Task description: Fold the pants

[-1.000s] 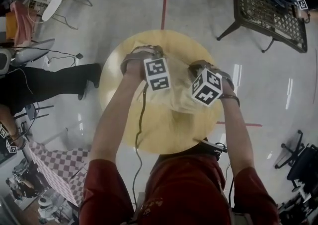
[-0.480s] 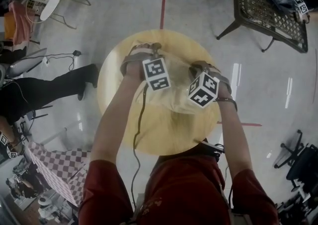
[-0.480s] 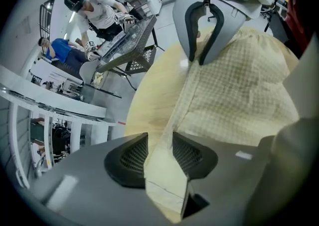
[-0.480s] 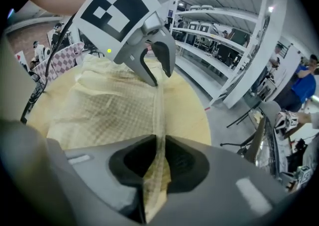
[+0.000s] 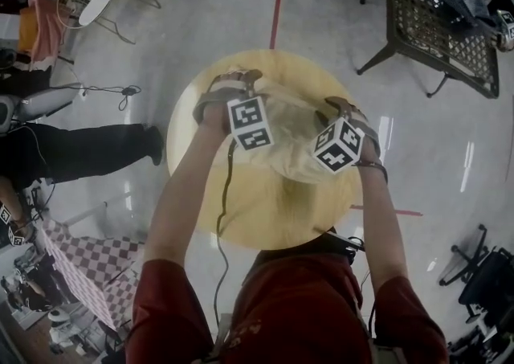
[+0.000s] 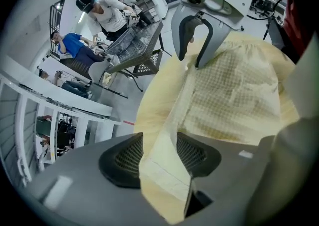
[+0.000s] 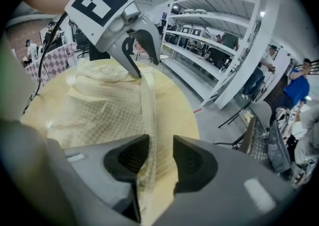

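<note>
Pale yellow checked pants (image 5: 293, 141) lie bunched on a round yellow table (image 5: 265, 214). My left gripper (image 5: 231, 81) is over their far left edge. In the left gripper view its jaws (image 6: 159, 156) are opening, and a folded hem of the pants (image 6: 234, 95) lies loosely between the pads. My right gripper (image 5: 344, 107) is over the far right edge. Its jaws (image 7: 160, 157) are opening too, with a fabric edge (image 7: 149, 120) running between them and a gap beside it. Each gripper shows in the other's view: the right gripper (image 6: 195, 45) and the left gripper (image 7: 133, 53).
A dark metal mesh bench (image 5: 438, 21) stands at the back right. A person's black-trousered legs (image 5: 72, 141) reach in from the left, near a checked cloth (image 5: 88, 270). White shelving (image 7: 219, 35) and several people are in the background.
Both hands stay over the far edge of the pants. The left gripper's cube has shifted slightly, and the fabric between the hands looks a little slacker.
</note>
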